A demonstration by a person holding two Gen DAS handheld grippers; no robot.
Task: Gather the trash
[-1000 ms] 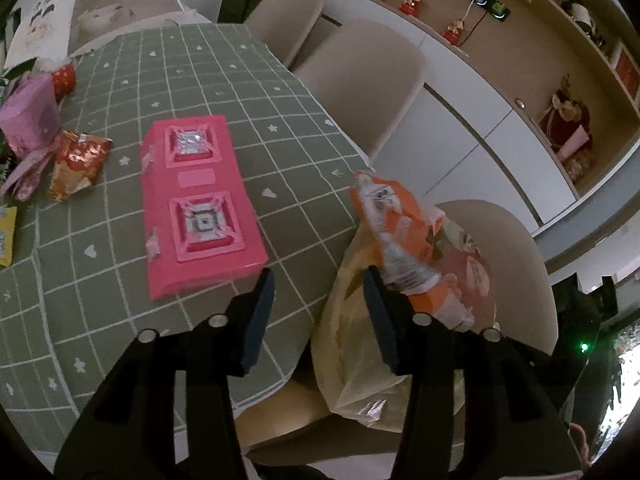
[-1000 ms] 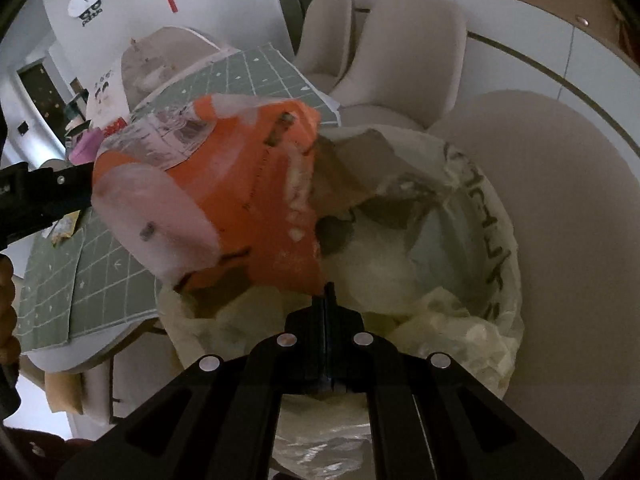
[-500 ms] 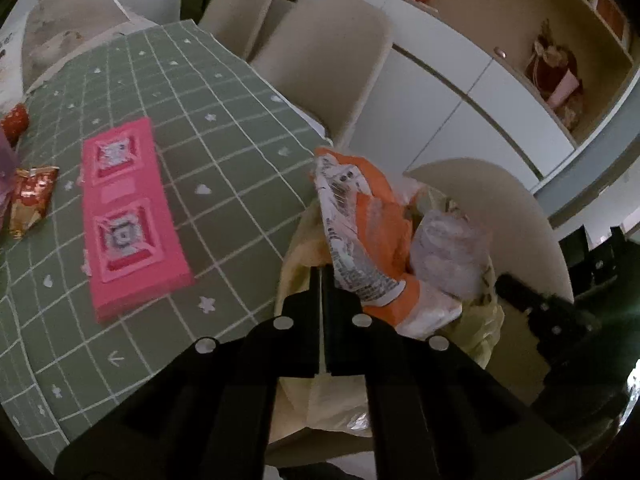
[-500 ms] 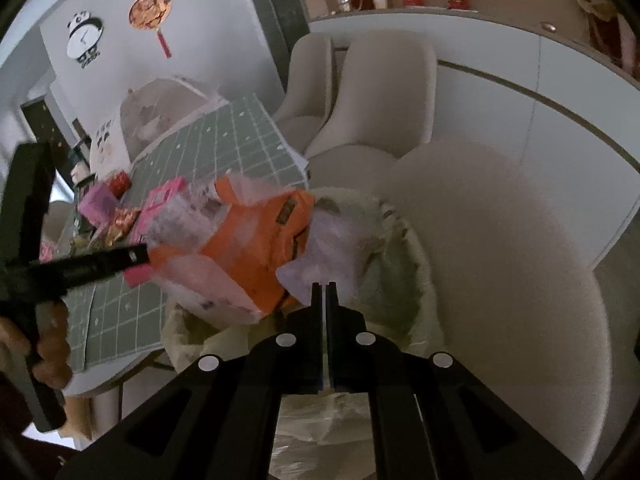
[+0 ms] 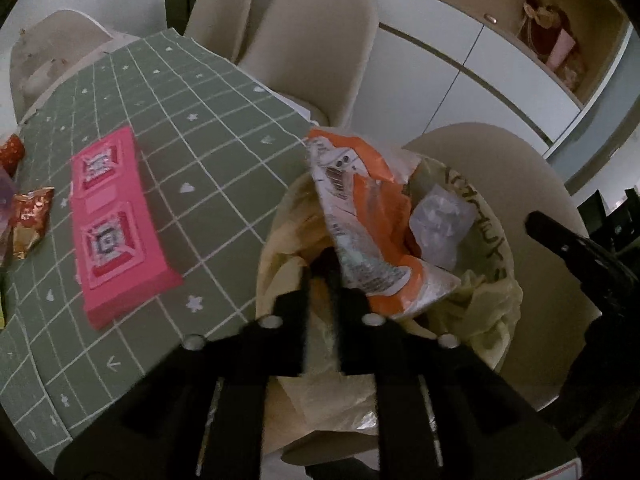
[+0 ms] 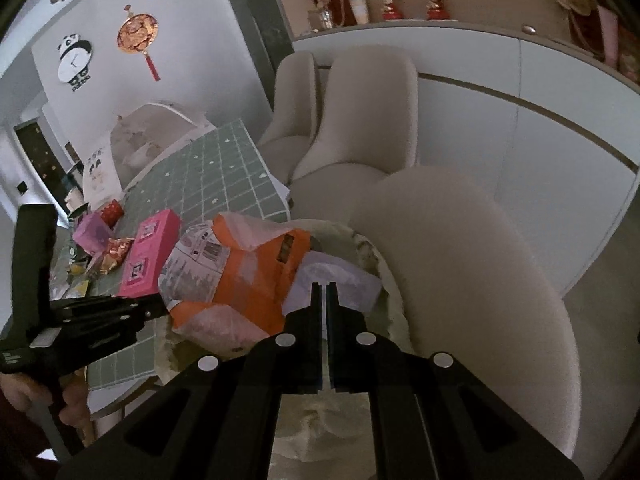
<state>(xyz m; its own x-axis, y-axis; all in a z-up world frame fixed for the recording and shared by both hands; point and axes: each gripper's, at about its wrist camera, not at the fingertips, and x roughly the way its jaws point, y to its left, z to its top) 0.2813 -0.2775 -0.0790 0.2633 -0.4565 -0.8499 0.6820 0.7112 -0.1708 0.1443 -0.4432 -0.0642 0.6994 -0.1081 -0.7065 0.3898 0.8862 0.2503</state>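
Left tongs [image 5: 322, 276] sit right at the near lip of the trash bag [image 5: 486, 292], and their jaws have just been opening a bit. There's a narrow gap, and I can't see them pinching anything, so I'd call them released. Right tongs [image 6: 324, 292] are clenched nearly flat, but I honestly can't tell if a bit of bag film is nipped in there or nothing at all.

Just past the left tips, the big orange wrapper [image 5: 360, 216] sticks up out of the bag mouth, more perched than dropped in. It looks feather-light, crinkly and slick, so it'll probably spring back or slide if you poke it. I'd grab it by a folded edge or the crumpled lower corner, not the flat printed face. Beside it there's a scrunched clear plastic piece [image 5: 440, 220], also floppy.

The bag itself is thin yellowish film on a chair [image 5: 540, 200], limp, and already pretty stuffed.

Further out to the left of the left tongs, on the bench [image 5: 224, 152]: a pink box [image 5: 116, 224] (stiff, easy to grip by its long sides) and a small shiny snack packet [image 5: 30, 220].
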